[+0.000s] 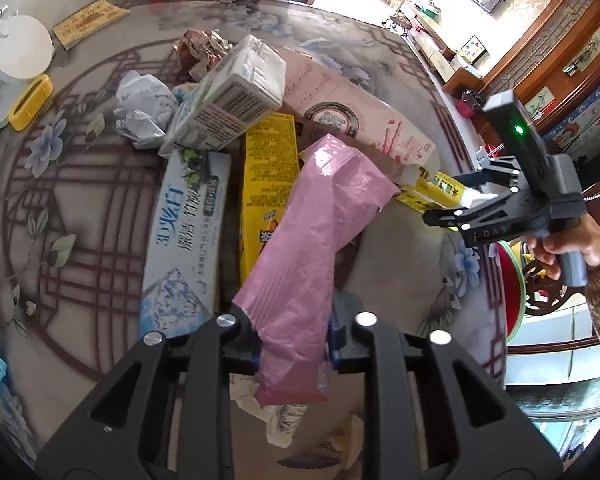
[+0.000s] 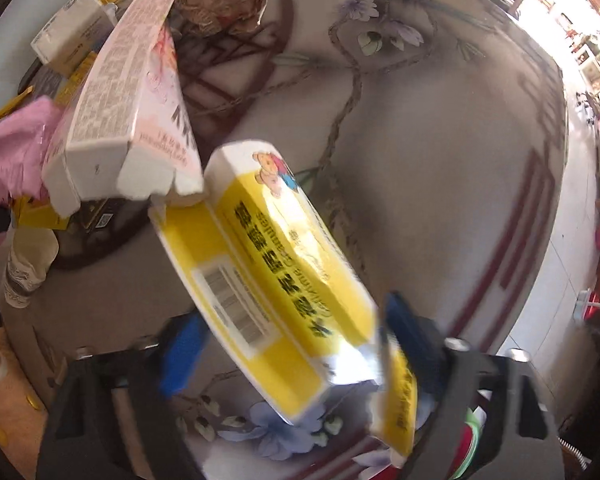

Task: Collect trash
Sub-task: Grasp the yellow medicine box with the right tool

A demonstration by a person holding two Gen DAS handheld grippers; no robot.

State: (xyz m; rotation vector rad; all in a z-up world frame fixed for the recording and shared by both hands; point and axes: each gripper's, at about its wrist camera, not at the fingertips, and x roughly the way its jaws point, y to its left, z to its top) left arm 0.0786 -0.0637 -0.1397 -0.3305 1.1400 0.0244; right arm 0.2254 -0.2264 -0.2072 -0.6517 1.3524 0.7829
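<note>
L gripper (image 1: 292, 344): clamped on pink wrapper (image 1: 304, 240), held over the trash pile.
R gripper (image 2: 296, 344): jaws apart, pads not yet on yellow box (image 2: 276, 280).
Box: on table (image 2: 440, 160), between R jaws, long axis slanting across the gap.
Nearer: R hand.

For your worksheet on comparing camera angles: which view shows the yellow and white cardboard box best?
The right wrist view: the yellow and white cardboard box fills the middle, with its barcode, lettering and cartoon bear visible, though blurred. The left wrist view shows only one end of it, past the pink foil wrapper, beside the right gripper.
</note>
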